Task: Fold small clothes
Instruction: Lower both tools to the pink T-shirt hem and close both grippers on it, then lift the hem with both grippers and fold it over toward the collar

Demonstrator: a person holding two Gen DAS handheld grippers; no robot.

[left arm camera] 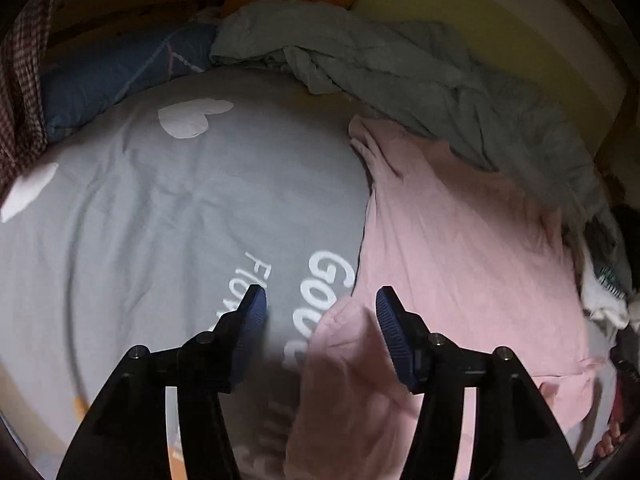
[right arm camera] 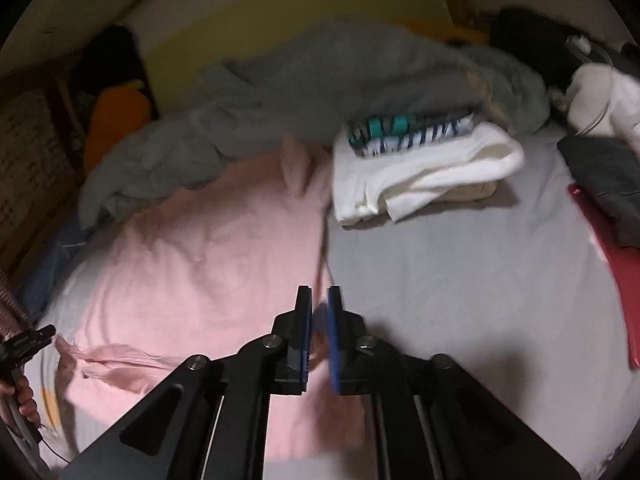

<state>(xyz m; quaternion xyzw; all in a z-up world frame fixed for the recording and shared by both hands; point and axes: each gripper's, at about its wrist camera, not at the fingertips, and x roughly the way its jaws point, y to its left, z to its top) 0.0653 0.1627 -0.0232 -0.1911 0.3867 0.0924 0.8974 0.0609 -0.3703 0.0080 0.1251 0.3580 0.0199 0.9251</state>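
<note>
A small pink shirt (right arm camera: 192, 256) lies spread on the grey bedsheet (right arm camera: 460, 280). It also shows in the left wrist view (left arm camera: 460, 248), with a sleeve (left arm camera: 352, 360) lying between the left fingers. My left gripper (left arm camera: 320, 300) is open above that sleeve and does not hold it. It also shows at the left edge of the right wrist view (right arm camera: 36, 340). My right gripper (right arm camera: 319, 300) is shut on the shirt's right edge near the hem.
A stack of folded clothes (right arm camera: 424, 164), white on top, lies beyond the shirt on the right. A crumpled grey-green blanket (right arm camera: 320, 88) runs along the back. A red item (right arm camera: 616, 272) and dark cloth (right arm camera: 604, 172) sit at the right. A blue pillow (left arm camera: 120, 72) lies at the left.
</note>
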